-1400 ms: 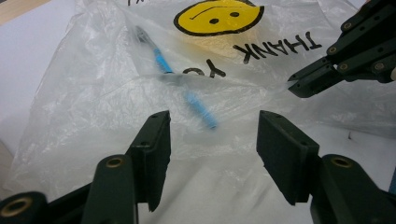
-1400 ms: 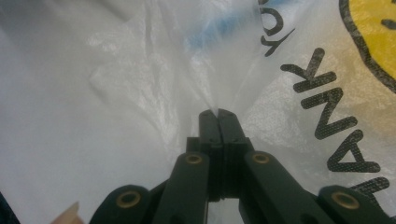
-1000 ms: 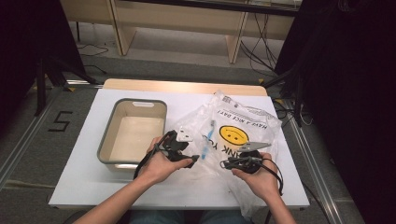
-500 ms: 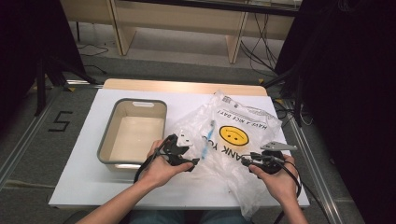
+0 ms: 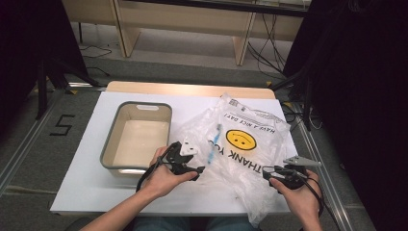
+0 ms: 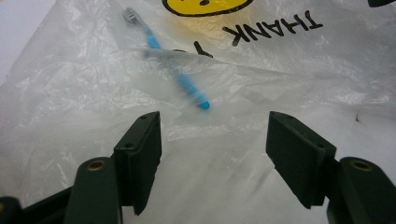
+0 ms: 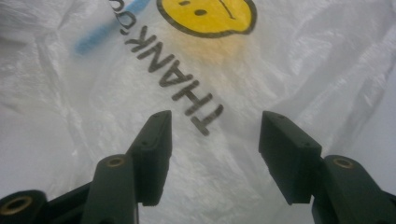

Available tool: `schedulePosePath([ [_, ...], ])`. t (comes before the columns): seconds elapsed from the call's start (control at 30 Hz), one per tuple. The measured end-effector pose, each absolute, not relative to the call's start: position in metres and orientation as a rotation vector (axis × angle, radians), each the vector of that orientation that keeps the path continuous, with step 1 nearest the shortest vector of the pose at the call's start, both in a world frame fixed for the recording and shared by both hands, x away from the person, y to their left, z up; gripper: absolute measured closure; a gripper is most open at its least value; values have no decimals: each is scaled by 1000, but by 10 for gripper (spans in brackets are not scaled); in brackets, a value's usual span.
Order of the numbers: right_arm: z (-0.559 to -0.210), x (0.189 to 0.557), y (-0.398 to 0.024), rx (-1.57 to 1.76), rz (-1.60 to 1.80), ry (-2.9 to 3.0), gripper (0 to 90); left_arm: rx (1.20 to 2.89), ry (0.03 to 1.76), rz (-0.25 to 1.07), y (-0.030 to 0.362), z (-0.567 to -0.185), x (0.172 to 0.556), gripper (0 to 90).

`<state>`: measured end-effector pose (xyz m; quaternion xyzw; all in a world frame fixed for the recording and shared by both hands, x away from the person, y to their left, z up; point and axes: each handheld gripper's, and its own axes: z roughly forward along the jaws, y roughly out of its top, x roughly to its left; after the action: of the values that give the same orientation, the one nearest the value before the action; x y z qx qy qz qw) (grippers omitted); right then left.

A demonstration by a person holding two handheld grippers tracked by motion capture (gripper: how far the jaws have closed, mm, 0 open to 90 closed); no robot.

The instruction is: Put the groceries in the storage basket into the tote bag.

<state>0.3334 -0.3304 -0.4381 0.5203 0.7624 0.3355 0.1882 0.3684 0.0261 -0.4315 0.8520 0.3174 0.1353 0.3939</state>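
A clear plastic bag (image 5: 240,185) printed with a yellow smiley and "THANK YOU" lies crumpled on the white table (image 5: 86,185). Inside it lies a blue toothbrush (image 5: 214,142), bristles toward the far side. My left gripper (image 5: 198,171) rests at the bag's left edge, open, and in its own view the left gripper (image 6: 215,121) has the toothbrush (image 6: 180,77) just beyond its jaws under the film. My right gripper (image 5: 267,173) sits at the bag's near right. Its jaws have just been opening. In its own view the right gripper (image 7: 215,116) has nothing pinched and stands over the bag (image 7: 303,56).
An empty grey bin (image 5: 108,154) stands on the table's left half, right beside my left hand. The bag's near end hangs over the table's front edge. Beyond the table are a wooden shelf frame and cables on the floor.
My right gripper has moved right along the bag's near part, and its jaws have spread wider. The left gripper and the toothbrush have stayed put.
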Motion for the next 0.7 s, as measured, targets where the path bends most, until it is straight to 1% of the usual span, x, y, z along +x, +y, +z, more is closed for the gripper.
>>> schedulePosePath([
  [0.17, -441, 329, -343, 1530, 920, 2086, 413, 2162, 805, 339, 27, -433, 367, 356],
  [0.33, -445, 325, -351, 1593, 881, 2058, 405, 2164, 806, 340, 27, -433, 367, 356],
  [0.7, -456, 324, -351, 1726, 792, 2064, 403, 2166, 813, 338, 27, -434, 367, 360],
])
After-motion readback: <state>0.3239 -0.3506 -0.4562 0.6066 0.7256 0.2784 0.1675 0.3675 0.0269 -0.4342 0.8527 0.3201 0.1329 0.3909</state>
